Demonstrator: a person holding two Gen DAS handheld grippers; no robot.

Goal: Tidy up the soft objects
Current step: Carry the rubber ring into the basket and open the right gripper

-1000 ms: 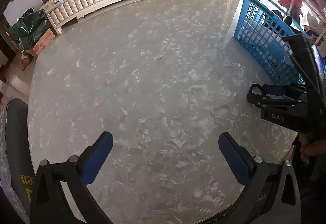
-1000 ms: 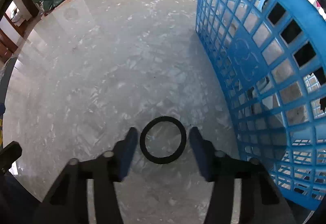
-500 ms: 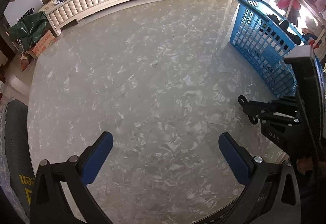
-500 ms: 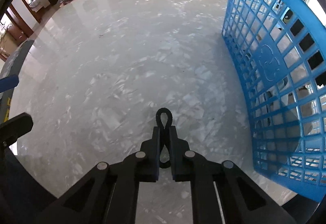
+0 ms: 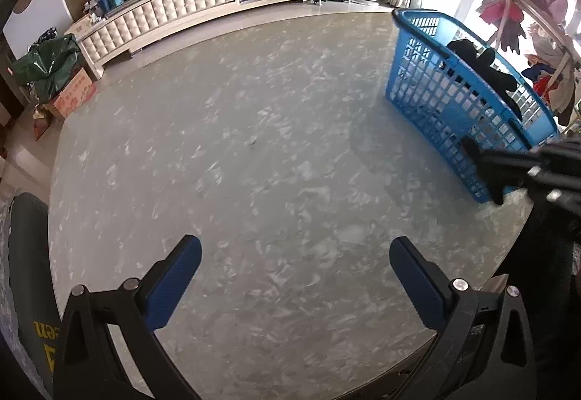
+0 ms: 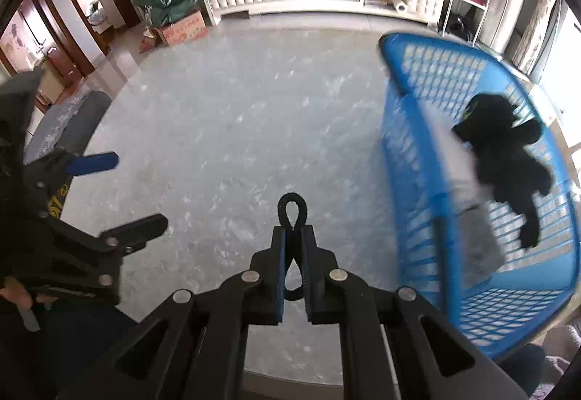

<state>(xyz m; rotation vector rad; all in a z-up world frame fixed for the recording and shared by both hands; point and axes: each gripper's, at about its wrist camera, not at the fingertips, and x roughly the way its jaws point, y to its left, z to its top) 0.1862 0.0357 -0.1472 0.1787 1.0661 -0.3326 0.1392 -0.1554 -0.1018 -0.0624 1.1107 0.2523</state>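
Note:
My right gripper (image 6: pixel 293 236) is shut on a black elastic hair band (image 6: pixel 292 209), squeezed flat with a loop sticking out past the fingertips, held above the marble table (image 6: pixel 225 131). A blue plastic basket (image 6: pixel 428 145) stands to its right with a black plush toy (image 6: pixel 508 156) and grey and white cloth inside. My left gripper (image 5: pixel 294 254) is open and empty over the table's near side. In the left wrist view the basket (image 5: pixel 454 98) is at the right, with my right gripper (image 5: pixel 486 171) in front of it.
The round marble table (image 5: pixel 254 145) fills both views. A dark chair back (image 5: pixel 25 254) sits at the table's left edge. A white low cabinet (image 5: pixel 174 7) with clutter, a green bag and a cardboard box stand on the floor beyond.
My right gripper closed on the hair band lying on the table, then lifted it and rose to basket-rim height. The left gripper stayed open and pulled up and back.

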